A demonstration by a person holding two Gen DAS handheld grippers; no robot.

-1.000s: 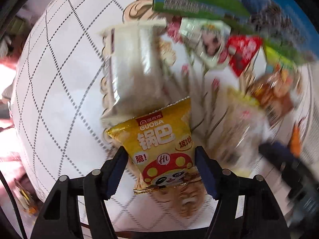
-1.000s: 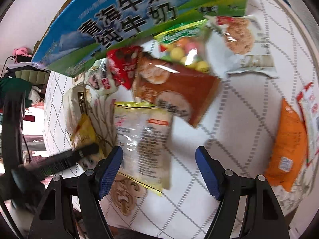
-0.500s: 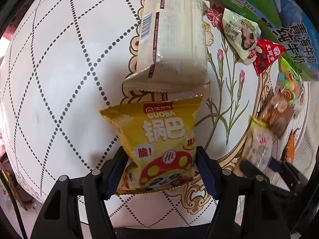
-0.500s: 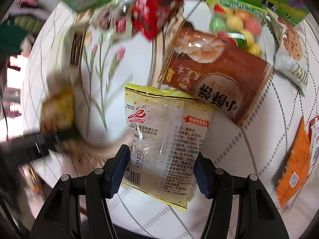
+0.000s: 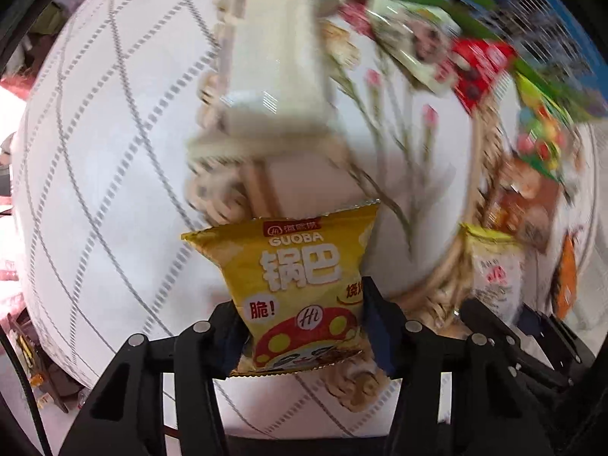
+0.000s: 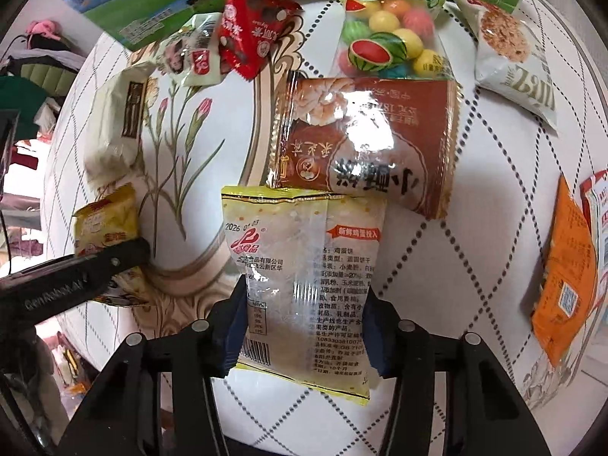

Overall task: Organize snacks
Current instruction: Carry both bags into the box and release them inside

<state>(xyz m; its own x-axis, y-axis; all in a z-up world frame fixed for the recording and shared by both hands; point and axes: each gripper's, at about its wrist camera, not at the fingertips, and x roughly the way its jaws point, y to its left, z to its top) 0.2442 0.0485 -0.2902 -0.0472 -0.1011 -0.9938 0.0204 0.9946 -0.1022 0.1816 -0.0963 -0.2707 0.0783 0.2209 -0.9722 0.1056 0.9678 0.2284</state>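
A yellow GUOBA crisp bag stands between the blue pads of my left gripper, whose jaws are closing and pinch its lower half. The bag is sharp while the table behind it is blurred. In the right wrist view a clear egg-biscuit packet with yellow edges lies between the pads of my right gripper, whose jaws are also closing and press its sides. The left gripper with the yellow bag shows at that view's left edge.
On the white diamond-pattern tablecloth lie a brown pastry pack, a watermelon-candy bag, a red packet, a white wrapped pack and an orange packet. A blue-green milk carton stands at the back.
Both grippers have come down over their packets and their jaws have narrowed onto them. The right gripper moved over the egg-biscuit packet, which now sits squarely between its pads.
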